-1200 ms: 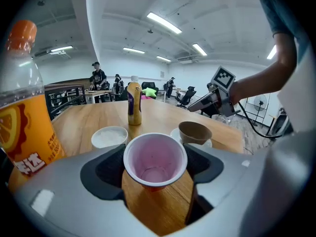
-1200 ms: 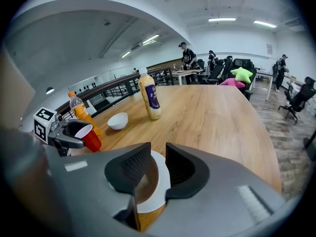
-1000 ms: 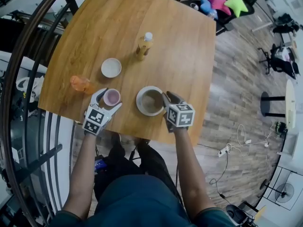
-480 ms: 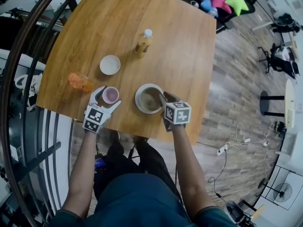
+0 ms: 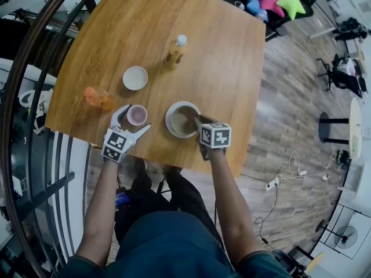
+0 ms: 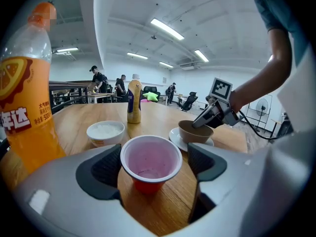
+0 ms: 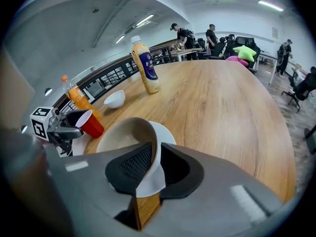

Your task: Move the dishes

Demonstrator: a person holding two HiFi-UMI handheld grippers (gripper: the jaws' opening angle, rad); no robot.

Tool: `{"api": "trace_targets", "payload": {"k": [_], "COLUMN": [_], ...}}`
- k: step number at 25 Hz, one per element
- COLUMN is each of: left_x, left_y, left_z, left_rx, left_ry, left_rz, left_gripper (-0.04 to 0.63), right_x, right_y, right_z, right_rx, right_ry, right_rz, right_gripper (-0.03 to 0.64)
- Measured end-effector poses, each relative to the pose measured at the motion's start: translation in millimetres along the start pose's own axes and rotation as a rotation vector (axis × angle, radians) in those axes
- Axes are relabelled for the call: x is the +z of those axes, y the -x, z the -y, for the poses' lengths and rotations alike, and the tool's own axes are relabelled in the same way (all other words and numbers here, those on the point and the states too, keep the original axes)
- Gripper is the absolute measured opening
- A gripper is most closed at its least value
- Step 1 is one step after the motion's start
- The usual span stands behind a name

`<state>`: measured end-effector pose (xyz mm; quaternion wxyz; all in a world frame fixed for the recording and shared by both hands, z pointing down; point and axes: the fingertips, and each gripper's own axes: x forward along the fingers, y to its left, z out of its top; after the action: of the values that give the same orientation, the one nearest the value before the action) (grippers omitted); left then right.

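Open-plan office space with a plank floor surrounds a square wooden tabletop (image 5: 220, 51), seen from above in the head view. Near the left front edge stands a red plastic cup (image 5: 137, 114), with the left tool (image 5: 137, 117) spread around it. To its right, a tan bowl (image 5: 182, 120) sits on a white saucer (image 5: 170, 126), and the right tool (image 5: 198, 122) reaches over the bowl's near right rim. Farther back are a small white bowl (image 5: 135, 77), an orange soda bottle (image 5: 97, 99) at the left, and a yellow juice bottle (image 5: 175, 52) toward the middle.

Left gripper view: the red plastic cup (image 6: 150, 158) stands upright on the wood between the dark pads, with a clear gap on each side. The jaws have just been opening and now stand very wide, gripping nothing. That reads as a release, so the cup is probably set where it belongs, though it could also be a wider approach.

Right gripper view: the right tool (image 7: 155, 164) is closed on the near wall of the tan bowl (image 7: 126, 135), one pad inside and one outside. The white saucer (image 7: 168, 135) shows under and behind it. The bowl looks like the next dish to move, and the saucer may be left behind.
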<state>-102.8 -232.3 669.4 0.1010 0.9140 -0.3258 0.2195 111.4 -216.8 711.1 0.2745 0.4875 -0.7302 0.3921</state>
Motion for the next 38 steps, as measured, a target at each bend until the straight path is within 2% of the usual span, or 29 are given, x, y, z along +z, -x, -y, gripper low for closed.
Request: {"api": "trace_targets", "payload": {"k": [4, 10, 22, 34, 38], "left_x": [2.7, 2.4, 49.1, 90.7, 103.9], "left_y": [3.5, 12.9, 44.1, 71.2, 77.9], "left_z": [0.2, 0.5, -5.5, 19.0, 29.9], "left_rx": [0.010, 0.027, 0.086, 0.130, 0.155], "left_ry": [0.001, 0.006, -0.037, -0.103, -0.113], "left_rz": [0.000, 0.004, 0.101, 0.182, 0.176], "left_gripper": [0.419, 0.419, 0.414, 0.405, 0.400], "right_x": [-1.2, -0.5, 16.8, 29.3, 26.7], "right_y": [2.6, 9.9, 40.2, 88.4, 101.9], "right_z": [4.3, 5.5, 6.8, 17.3, 28.7], "right_rx": [0.001, 0.002, 0.011, 0.014, 0.008], "right_ry": [-0.047, -0.045, -0.034, -0.028, -0.041], "right_rz": [-0.007, -0.005, 0.053, 0.135, 0.154], "right_gripper": [0.029, 0.028, 0.028, 0.028, 0.028]}}
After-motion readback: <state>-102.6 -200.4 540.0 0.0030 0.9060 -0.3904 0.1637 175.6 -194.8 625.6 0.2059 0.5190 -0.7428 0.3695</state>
